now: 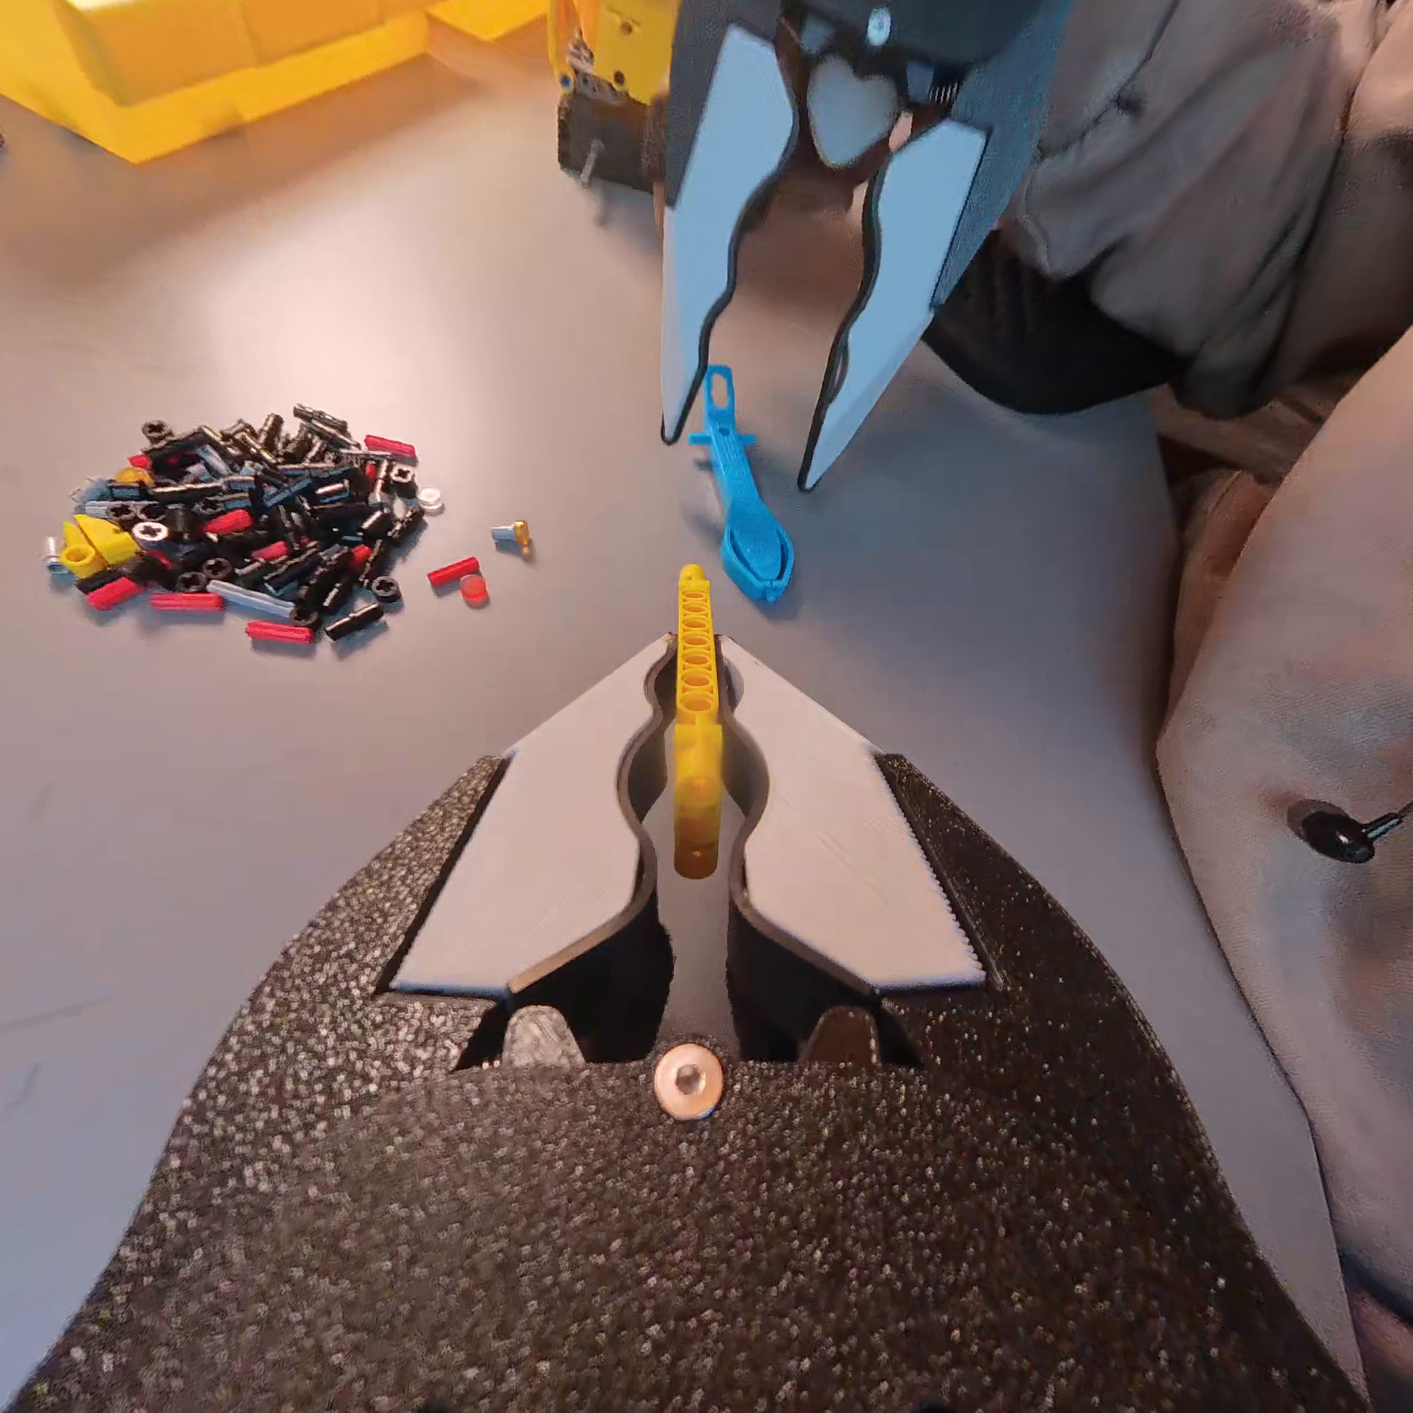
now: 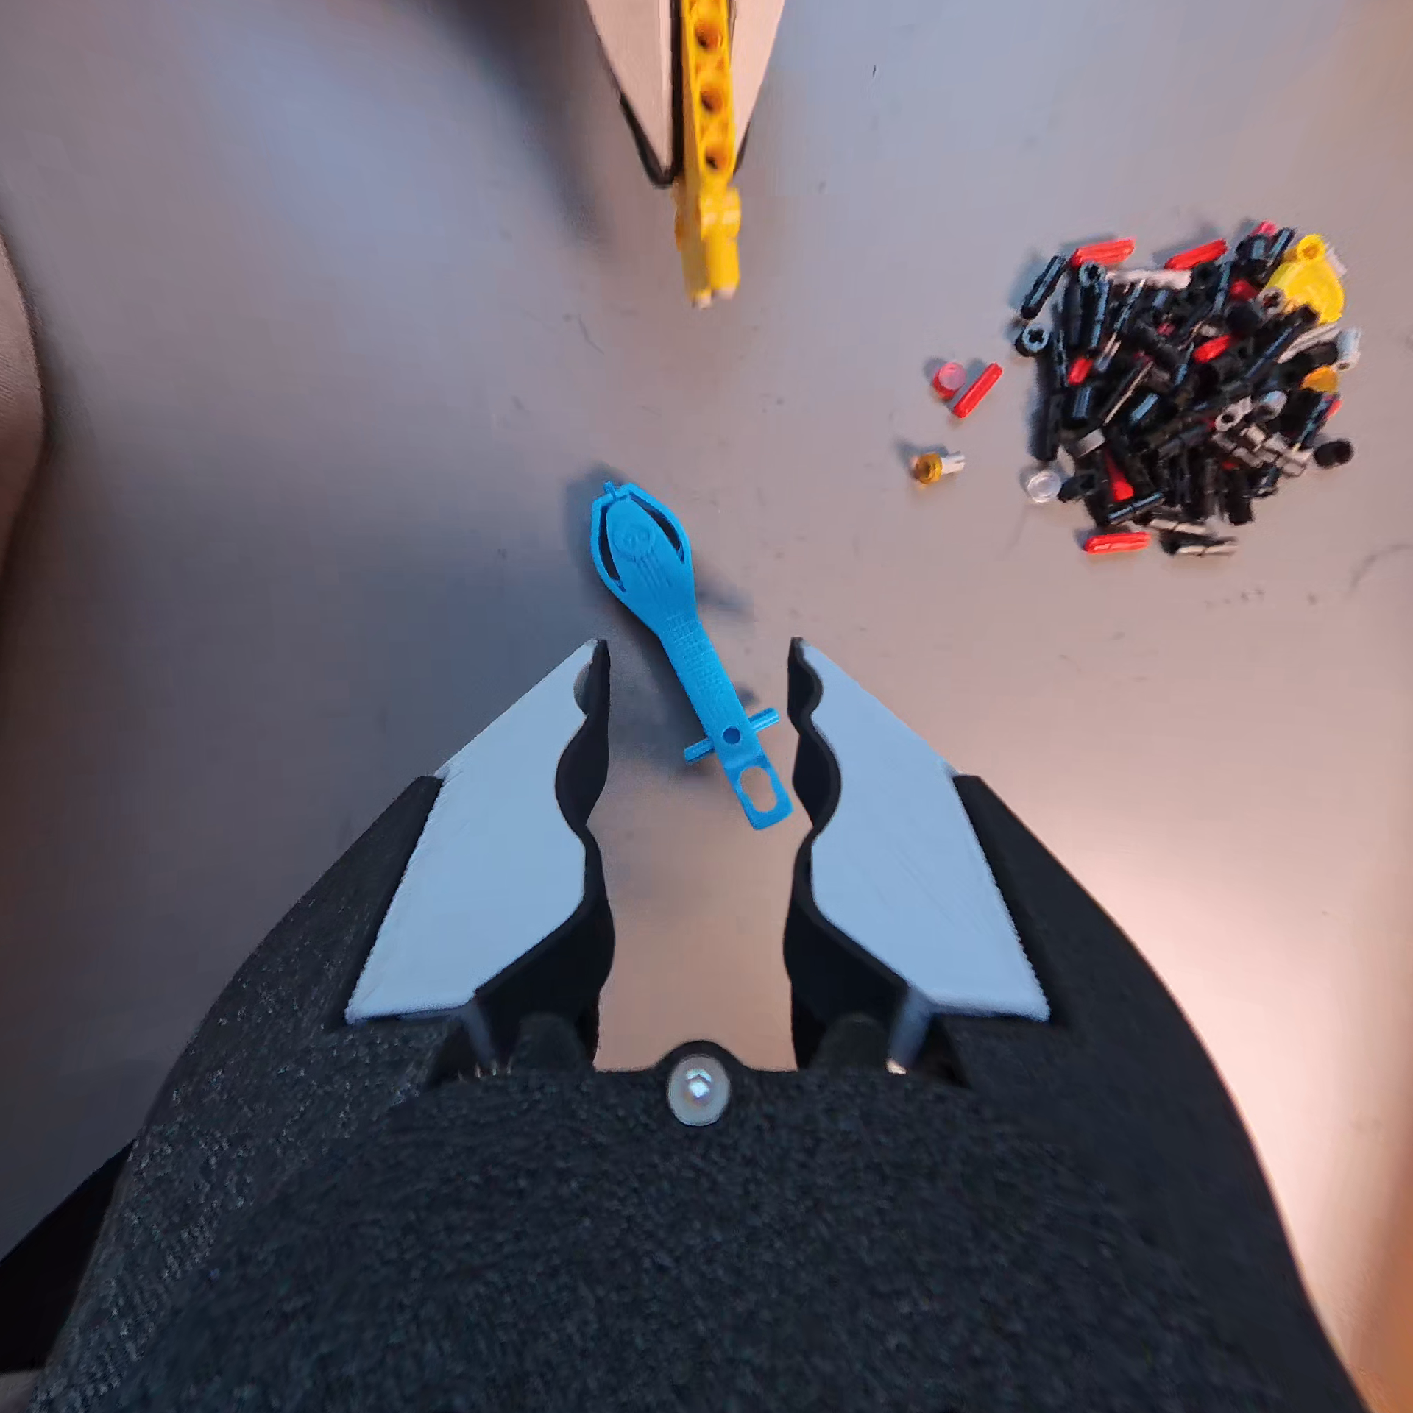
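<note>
The yellow beam (image 1: pixel 694 688), a long studless bar with a row of holes and a blockier yellow connector at its rear end, is sitting clamped between the tips of the left gripper (image 1: pixel 694 638). Its tongs are clenching the beam by its flat sides. The holed end is pointing out past the fingertips toward the blue tool (image 1: pixel 745 527), and the rest is running back through the gap between the fingers. The beam is lying in line with the fingers, not skewed, so the hold is looking square and steady. The front end is hanging just short of the blue tool's rounded head, apart from it.

The blue tool is lying flat on the grey table (image 1: pixel 306 764). Its looped handle end is sitting between the tips of the right gripper (image 2: pixel 697 646), whose tongs are released and spread wide, straddling the handle. In the left wrist view one tip is looking very close to the handle. Whether it is touching is not clear.

To one side of the blue tool, well apart, a pile of small parts (image 1: pixel 245 520) in black, red, grey and yellow is resting on the table. A red pin (image 1: pixel 453 572) and a small grey and amber piece (image 1: pixel 511 533) are lying loose between the pile and the blue tool. Beyond the blue tool, behind the right gripper, a yellow and black assembly (image 1: pixel 604 76) is standing, and a yellow box (image 1: pixel 191 69) is sitting farther off. A person's beige sleeve (image 1: pixel 1261 688) is filling the opposite side from the pile
</note>
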`<state>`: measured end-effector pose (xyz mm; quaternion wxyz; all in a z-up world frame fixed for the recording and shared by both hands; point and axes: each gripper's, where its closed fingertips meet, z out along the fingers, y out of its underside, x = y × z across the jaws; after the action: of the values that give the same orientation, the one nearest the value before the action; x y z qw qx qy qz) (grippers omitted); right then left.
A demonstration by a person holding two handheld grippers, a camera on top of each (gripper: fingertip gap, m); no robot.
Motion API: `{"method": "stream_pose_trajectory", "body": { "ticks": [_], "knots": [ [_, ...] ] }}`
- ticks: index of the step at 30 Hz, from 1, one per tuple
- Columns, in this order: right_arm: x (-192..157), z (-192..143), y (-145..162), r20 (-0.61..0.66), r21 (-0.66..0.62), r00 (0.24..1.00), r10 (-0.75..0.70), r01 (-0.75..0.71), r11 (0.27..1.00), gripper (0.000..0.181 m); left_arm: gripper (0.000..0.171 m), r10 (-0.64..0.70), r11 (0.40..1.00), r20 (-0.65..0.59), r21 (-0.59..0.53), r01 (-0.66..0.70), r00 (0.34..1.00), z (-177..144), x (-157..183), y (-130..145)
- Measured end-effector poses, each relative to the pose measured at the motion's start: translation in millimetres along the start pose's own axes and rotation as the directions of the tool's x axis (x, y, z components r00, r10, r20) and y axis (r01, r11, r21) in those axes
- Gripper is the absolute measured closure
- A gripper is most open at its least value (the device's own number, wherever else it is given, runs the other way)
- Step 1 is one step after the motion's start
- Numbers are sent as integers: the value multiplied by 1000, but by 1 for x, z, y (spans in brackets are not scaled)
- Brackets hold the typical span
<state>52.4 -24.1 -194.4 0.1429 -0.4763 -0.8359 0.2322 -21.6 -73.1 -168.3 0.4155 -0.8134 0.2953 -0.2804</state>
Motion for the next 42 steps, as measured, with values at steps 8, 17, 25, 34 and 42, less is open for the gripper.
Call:
{"method": "stream_pose_trajectory", "body": {
  "ticks": [8, 17, 25, 34, 42],
  "knots": [
    [-10, 20, -15, 111, -11, 990, -85, 86, 996, 145, 165, 139, 977, 79, -177, -124, 987, 3, -5, 26],
    [-7, 24, -16, 44, 54, 998, -51, 49, 997, 170, 165, 180, 952, 111, -270, -145, 977, 2, -13, 40],
    [3, 15, -31, -62, 162, 995, -77, 86, 983, 170, 165, 98, 987, 47, -135, -90, 994, 3, -1, 18],
    [3, 14, -36, -101, 179, 988, -120, 137, 974, 170, 166, 74, 983, 41, -171, -66, 996, 11, 0, 25],
    [2, 14, -35, -90, 175, 988, -128, 143, 974, 170, 166, 108, 971, 48, -220, -96, 993, 14, 2, 31]
  ]
}}
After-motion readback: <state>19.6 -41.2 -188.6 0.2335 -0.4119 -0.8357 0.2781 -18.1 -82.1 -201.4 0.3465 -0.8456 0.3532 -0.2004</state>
